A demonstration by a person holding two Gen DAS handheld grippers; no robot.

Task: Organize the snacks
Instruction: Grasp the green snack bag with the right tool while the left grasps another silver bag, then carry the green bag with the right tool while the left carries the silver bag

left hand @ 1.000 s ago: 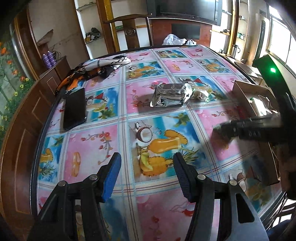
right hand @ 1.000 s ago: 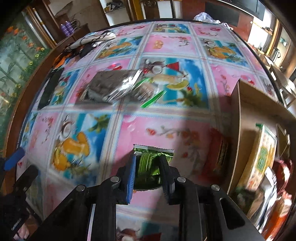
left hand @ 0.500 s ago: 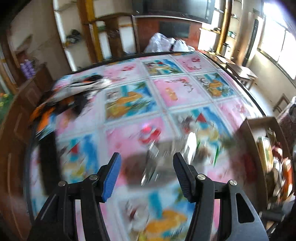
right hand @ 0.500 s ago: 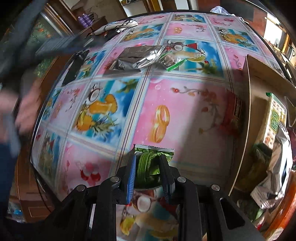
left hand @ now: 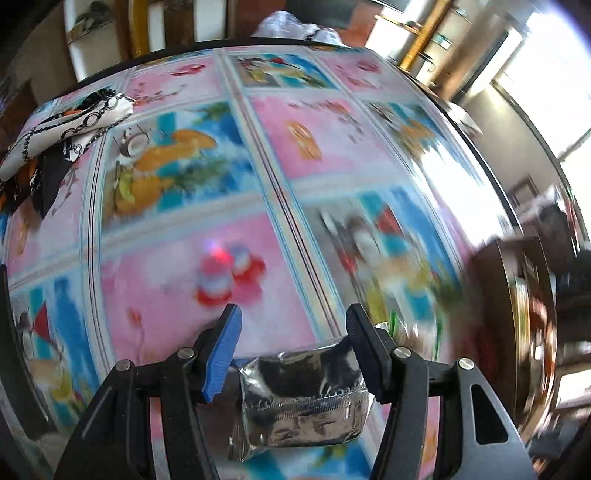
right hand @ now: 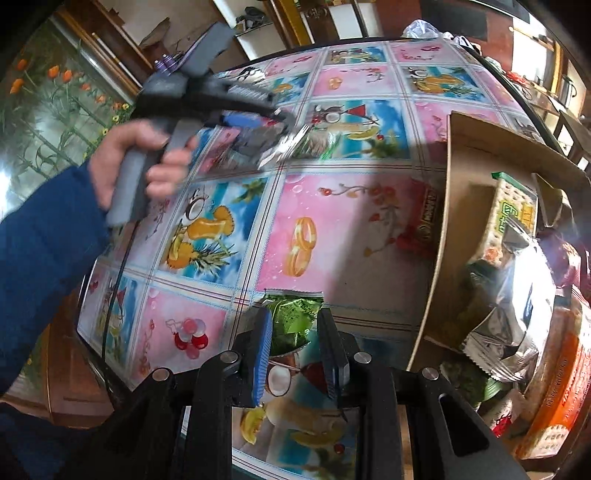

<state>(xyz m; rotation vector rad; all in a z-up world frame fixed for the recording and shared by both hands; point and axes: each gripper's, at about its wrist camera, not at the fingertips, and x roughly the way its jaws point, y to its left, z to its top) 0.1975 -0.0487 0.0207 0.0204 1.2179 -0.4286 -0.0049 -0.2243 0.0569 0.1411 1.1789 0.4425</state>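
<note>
A crinkled silver snack packet (left hand: 303,402) lies on the fruit-print tablecloth (left hand: 177,295). My left gripper (left hand: 291,332) straddles it, jaws open, the blue pad a little clear of the packet's left end. In the right wrist view a hand holds that left gripper (right hand: 266,129) over the silver packet (right hand: 284,146). My right gripper (right hand: 293,325) is shut on a green snack packet (right hand: 291,314), held above the table left of the cardboard box (right hand: 454,192). Several snack packs fill the box.
A red snack pack (right hand: 424,218) lies against the box's left wall. A patterned scarf (left hand: 74,122) sits at the far left and a white plastic bag (left hand: 288,26) at the far edge. The person's blue sleeve (right hand: 44,251) crosses the table's left edge.
My left gripper swept across the table and dipped until its open jaws straddle the silver packet. My right gripper drifted toward the table's near edge with the green packet still in it.
</note>
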